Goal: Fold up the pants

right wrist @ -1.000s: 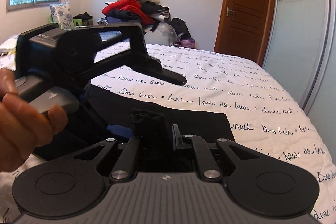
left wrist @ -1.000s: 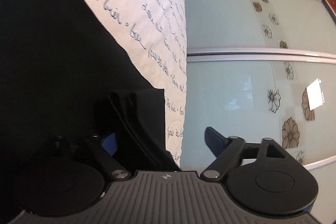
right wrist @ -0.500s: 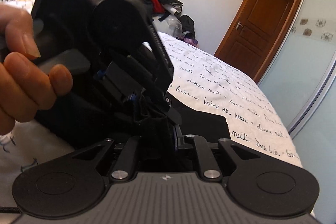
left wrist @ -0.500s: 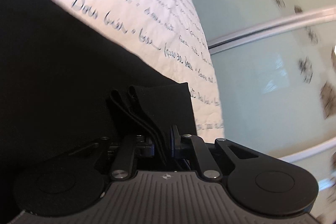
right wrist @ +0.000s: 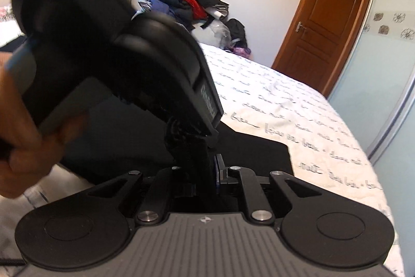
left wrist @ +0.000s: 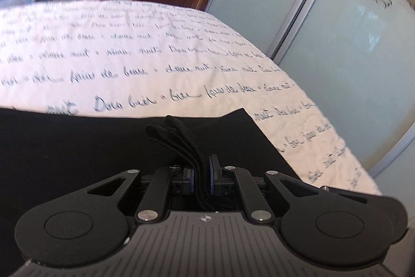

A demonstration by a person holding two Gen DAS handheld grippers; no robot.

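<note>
My left gripper (left wrist: 201,177) and right gripper (right wrist: 205,173) each have their jaws clamped on a bunched edge of the black pants (left wrist: 77,147), which lie on the bed's quilted white cover (left wrist: 155,64). The cloth looks soft, light and limp, likely to sag; layered hems seem the best hold.
</note>
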